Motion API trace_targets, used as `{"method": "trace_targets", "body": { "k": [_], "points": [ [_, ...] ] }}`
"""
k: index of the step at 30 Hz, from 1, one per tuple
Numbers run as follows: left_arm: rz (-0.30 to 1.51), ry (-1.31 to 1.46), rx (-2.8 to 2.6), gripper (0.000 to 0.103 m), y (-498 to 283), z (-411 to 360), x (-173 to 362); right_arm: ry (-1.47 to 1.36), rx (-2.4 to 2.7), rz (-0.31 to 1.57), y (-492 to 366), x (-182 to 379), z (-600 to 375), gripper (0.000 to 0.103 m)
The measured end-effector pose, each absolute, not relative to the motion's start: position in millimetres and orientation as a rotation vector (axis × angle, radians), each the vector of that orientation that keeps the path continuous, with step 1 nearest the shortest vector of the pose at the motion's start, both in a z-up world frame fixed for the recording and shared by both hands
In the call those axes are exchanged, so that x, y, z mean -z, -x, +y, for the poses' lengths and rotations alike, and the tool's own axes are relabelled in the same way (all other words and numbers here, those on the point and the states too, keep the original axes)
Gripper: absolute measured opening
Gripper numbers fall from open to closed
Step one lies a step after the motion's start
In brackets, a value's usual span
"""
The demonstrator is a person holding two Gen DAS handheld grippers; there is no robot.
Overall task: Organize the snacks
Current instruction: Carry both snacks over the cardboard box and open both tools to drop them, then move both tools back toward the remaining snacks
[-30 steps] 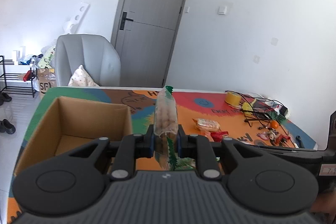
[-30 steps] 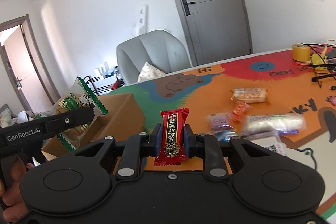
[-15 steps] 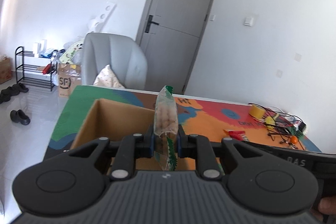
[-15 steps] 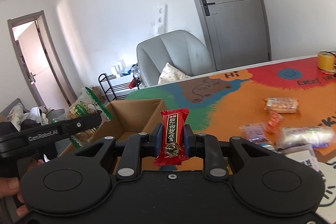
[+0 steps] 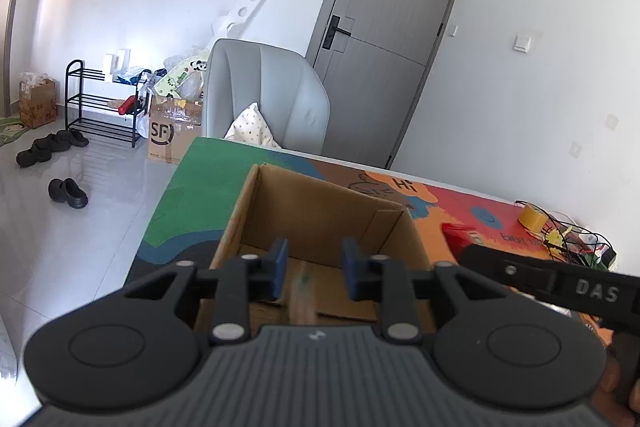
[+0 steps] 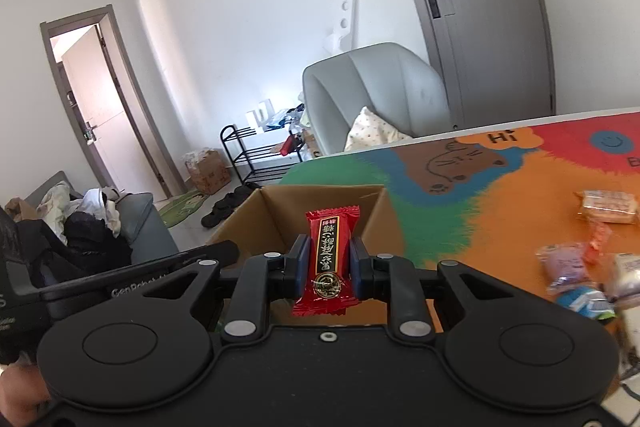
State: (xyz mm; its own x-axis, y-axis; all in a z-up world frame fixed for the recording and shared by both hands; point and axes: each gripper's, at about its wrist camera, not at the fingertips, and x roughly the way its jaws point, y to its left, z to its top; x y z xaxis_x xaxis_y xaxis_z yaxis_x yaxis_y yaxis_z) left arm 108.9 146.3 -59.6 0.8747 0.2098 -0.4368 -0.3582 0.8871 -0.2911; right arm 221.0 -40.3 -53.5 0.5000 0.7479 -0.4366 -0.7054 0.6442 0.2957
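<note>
My left gripper (image 5: 314, 267) hangs over the open cardboard box (image 5: 320, 215), and its jaws are opening. The clear biscuit packet with green ends (image 5: 303, 301) is a blur between the blue pads, free of them and dropping into the box. My right gripper (image 6: 331, 257) is shut on a red candy packet (image 6: 329, 269), held upright just above the box's near rim (image 6: 276, 207). In the right wrist view the left gripper's black fingers (image 6: 218, 251) reach in from the left beside the box. The red packet (image 5: 456, 233) also shows at the right of the left wrist view.
The box stands on the colourful table mat (image 6: 500, 203) near its left end. Several loose snack packets (image 6: 566, 265) lie on the orange part to the right. A yellow tape roll (image 5: 531, 217) and tangled cables sit far right. A grey chair (image 5: 272, 95) stands behind the table.
The left gripper moved over the box and opened, letting go of the biscuit packet, which now falls. The right gripper carried the red packet leftward to the box.
</note>
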Motion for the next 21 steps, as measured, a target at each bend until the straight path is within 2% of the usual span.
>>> {"method": "trace_targets", "body": {
  "k": [1,2,6,8,9,10,14,16,18,21],
  "points": [
    [0.407,0.387,-0.304,0.048,-108,148,59,-0.081,-0.885,0.568,-221,54,-37,0.022],
    [0.4,0.396,-0.309,0.053,-106,148,59,-0.081,-0.89,0.567,-222,55,-34,0.022],
    [0.391,0.396,-0.333,0.06,-101,150,58,-0.092,-0.914,0.556,-220,53,-25,0.026],
    [0.39,0.397,-0.337,0.07,-100,150,57,-0.079,-0.908,0.537,-218,52,-26,0.036],
    [0.387,0.393,-0.336,0.072,-100,149,57,-0.082,-0.905,0.529,-217,51,-29,0.047],
    [0.386,0.389,-0.336,0.076,-101,147,56,-0.094,-0.904,0.52,-216,51,-34,0.05],
    [0.392,0.373,-0.341,0.083,-106,137,53,-0.137,-0.877,0.536,-221,53,-56,0.051],
    [0.392,0.367,-0.339,0.087,-108,131,52,-0.155,-0.856,0.549,-222,56,-71,0.06],
    [0.39,0.358,-0.33,0.091,-111,123,52,-0.171,-0.824,0.559,-224,60,-85,0.065],
    [0.397,0.338,-0.323,0.095,-117,110,52,-0.188,-0.785,0.568,-225,66,-106,0.067]
  ]
}}
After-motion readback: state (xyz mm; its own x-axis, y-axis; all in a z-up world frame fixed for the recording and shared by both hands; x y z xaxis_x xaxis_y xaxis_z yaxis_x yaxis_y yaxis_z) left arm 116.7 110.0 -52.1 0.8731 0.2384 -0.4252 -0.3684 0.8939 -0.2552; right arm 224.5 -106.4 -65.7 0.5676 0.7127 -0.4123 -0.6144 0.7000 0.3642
